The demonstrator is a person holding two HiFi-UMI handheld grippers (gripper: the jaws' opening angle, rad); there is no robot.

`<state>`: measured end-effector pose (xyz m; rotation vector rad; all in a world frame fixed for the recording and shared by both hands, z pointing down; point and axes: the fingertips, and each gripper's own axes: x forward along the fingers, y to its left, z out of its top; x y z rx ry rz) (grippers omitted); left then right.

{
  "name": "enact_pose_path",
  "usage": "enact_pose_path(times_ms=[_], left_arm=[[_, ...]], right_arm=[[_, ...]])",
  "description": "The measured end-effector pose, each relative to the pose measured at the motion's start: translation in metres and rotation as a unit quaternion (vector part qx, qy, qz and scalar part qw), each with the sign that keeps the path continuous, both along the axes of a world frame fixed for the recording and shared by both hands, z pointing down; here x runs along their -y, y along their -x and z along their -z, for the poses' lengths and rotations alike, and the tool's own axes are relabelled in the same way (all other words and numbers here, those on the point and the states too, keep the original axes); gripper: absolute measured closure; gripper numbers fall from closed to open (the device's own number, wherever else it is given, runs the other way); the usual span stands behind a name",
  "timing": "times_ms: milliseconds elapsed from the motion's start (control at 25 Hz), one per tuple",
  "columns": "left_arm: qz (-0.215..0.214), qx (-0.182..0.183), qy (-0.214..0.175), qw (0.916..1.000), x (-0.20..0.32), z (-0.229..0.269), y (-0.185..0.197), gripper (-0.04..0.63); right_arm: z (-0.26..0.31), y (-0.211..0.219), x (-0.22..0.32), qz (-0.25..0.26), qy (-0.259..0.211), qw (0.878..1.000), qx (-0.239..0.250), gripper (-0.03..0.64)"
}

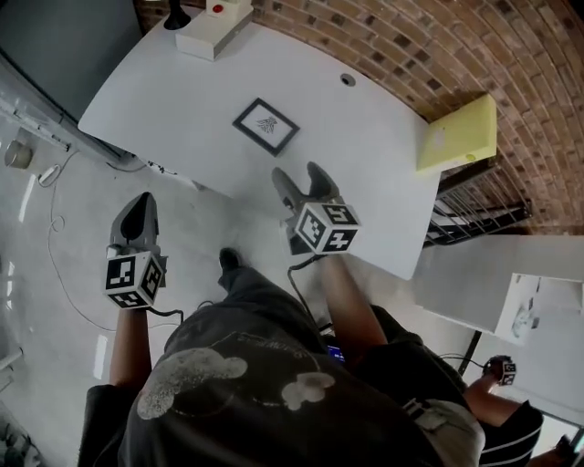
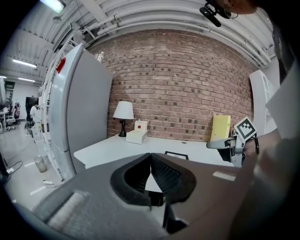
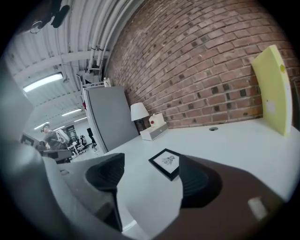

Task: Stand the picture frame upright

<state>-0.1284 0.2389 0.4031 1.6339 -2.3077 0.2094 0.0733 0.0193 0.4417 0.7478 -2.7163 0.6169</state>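
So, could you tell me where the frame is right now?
In the head view, the frame lies flat near the middle of the table, just beyond the right gripper.

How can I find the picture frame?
Find the big white curved table against the red brick wall. Near its middle a small black-rimmed picture frame lies flat. Unlike the white box with a red button and the pale yellow board, it is dark-edged, with a tiny grey drawing on white inside.
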Motion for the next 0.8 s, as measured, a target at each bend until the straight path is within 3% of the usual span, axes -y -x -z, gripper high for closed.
enact_pose_path(times_ms=[320, 600, 800], left_arm=[[-0.053, 0.017, 0.017, 0.9983, 0.080, 0.006, 0.016, 0.578], [-0.088, 0.015, 0.025, 0.9957, 0.129, 0.004, 0.028, 0.526], [-0.124, -0.001, 0.029, 0.9918, 0.164, -0.003, 0.039, 0.429]], right_arm=[[-0.018, 0.022, 0.042, -0.023, 0.021, 0.999, -0.023, 0.261], [-0.026, 0.019, 0.063, -0.060, 0.033, 0.997, -0.030, 0.261], [-0.034, 0.017, 0.074, -0.095, 0.046, 0.993, -0.042, 0.261]])
